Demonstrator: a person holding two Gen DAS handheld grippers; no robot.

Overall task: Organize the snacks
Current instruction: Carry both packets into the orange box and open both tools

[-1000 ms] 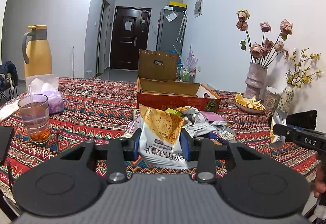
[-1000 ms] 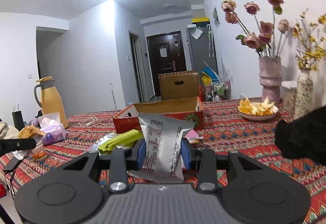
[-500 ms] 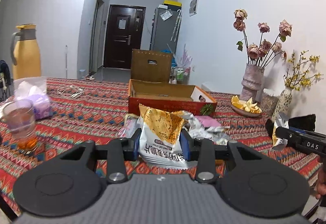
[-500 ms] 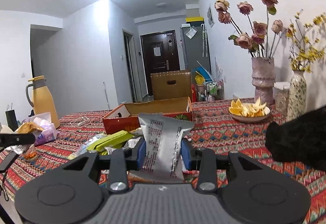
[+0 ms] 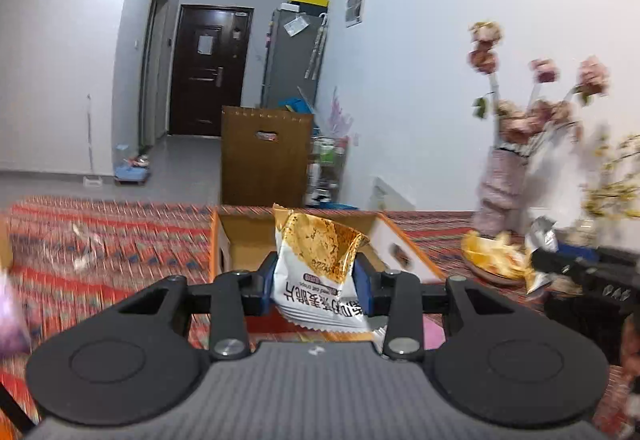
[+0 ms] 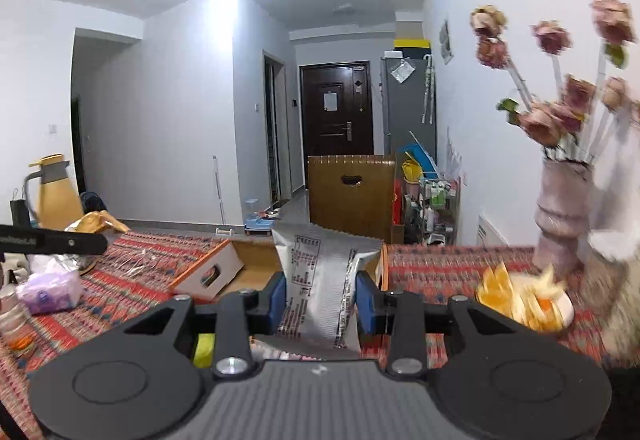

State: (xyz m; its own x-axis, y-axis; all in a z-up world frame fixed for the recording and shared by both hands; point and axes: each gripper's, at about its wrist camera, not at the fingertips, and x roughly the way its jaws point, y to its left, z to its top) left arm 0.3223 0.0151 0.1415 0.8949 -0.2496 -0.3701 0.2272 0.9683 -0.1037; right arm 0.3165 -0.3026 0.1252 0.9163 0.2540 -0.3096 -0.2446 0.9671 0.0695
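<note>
Left gripper (image 5: pixel 316 280) is clamped on a white-and-gold crisp packet (image 5: pixel 320 260), held up right in front of the open cardboard box (image 5: pixel 240 236). Right gripper (image 6: pixel 320 300) is squeezing a silver snack packet (image 6: pixel 324 280) the same way, box (image 6: pixel 208 272) just beyond. To the right, a plate of orange slices (image 6: pixel 524 300) and a blurry vase of dried roses (image 6: pixel 560 211). Yellow jug (image 6: pixel 52 191) sits far left.

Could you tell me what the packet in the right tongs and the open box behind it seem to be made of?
The silver packet looks like metallised plastic film: shiny, creased, with a serrated seal edge. The open box appears to be cardboard: matte brown inside, a printed white outer panel with a die-cut handle hole.
</note>
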